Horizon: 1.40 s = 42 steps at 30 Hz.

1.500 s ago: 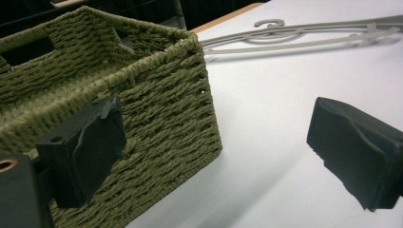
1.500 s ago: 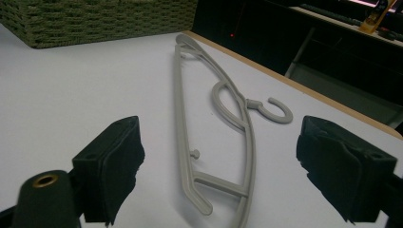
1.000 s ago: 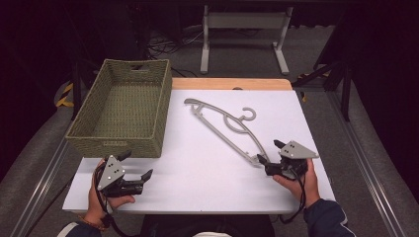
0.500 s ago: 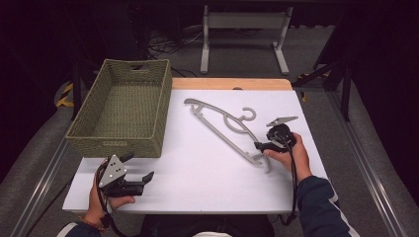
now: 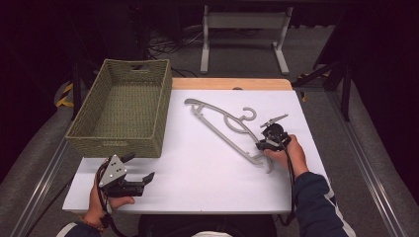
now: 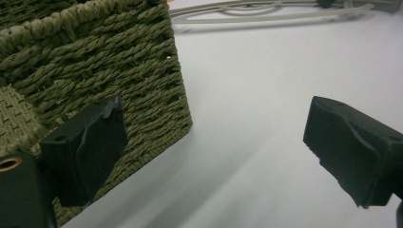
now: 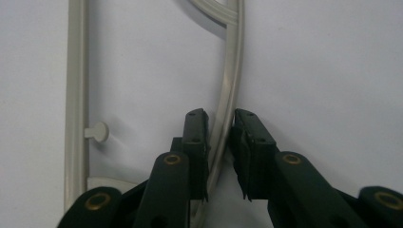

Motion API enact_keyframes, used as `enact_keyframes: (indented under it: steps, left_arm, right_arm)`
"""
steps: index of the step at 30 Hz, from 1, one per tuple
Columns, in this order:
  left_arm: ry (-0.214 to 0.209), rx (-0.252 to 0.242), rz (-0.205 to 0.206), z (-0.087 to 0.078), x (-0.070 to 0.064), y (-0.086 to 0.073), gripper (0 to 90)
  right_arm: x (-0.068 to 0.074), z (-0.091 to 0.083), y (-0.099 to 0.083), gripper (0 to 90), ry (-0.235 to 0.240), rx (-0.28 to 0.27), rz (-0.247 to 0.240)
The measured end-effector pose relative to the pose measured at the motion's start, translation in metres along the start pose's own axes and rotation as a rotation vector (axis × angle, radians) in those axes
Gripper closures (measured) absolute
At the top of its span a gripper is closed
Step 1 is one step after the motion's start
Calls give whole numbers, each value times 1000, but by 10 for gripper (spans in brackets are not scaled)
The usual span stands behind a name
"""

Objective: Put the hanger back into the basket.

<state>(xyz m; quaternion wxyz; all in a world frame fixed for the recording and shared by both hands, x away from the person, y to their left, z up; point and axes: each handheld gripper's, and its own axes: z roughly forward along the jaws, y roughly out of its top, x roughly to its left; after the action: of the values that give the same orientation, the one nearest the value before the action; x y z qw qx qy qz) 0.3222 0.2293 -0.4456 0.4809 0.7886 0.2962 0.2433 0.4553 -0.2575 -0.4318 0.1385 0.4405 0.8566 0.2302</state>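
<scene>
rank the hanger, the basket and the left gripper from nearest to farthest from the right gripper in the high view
1. Hanger: between the jaws of the right gripper, mid-table.
2. Left gripper: across the table at the near left edge.
3. Basket: left side; its near corner is about as far as the left gripper, too close to call.

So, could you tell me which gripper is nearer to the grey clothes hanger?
The right. The right gripper has its jaws closed around the clothes hanger's curved arm near its end; the left gripper is apart from it, open beside the wicker basket.

High view overhead, facing forward; gripper views close, low; hanger (image 5: 225, 126) probably shared.
</scene>
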Motion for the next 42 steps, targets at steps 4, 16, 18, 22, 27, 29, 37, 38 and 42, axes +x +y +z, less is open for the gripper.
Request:
enact_keyframes:
  steps: [4, 16, 18, 22, 27, 29, 37, 38, 42]
  left_arm:
    - [-12, 3, -20, 1, 1, -1, 79]
    - [-55, 33, -8, 13, -2, 1, 90]
    - [-63, 33, 0, 13, -4, 1, 90]
    - [-70, 39, 11, 13, -6, 1, 90]
    - [-73, 36, 14, 12, -5, 0, 91]
    - [-75, 35, 13, 12, -5, 0, 92]
    - [-71, 38, 25, 12, -6, 1, 93]
    - [-73, 40, 31, 12, -7, 2, 94]
    - [-75, 40, 41, 13, -9, 5, 108]
  right_arm:
    - [-2, 1, 5, 763, 9, 34, 10]
    - [8, 5, 15, 830, -54, 79, -30]
    - [8, 4, 13, 833, -53, 59, -51]
    - [6, 4, 9, 833, -40, 30, -64]
    - [11, 0, 7, 834, -72, -2, -120]
    - [11, -1, 5, 835, -65, -12, -125]
    - [14, -14, -3, 835, -39, -43, -160]
    - [15, -18, -5, 835, -43, -48, -174]
    - [15, -36, -16, 835, -10, -74, -226]
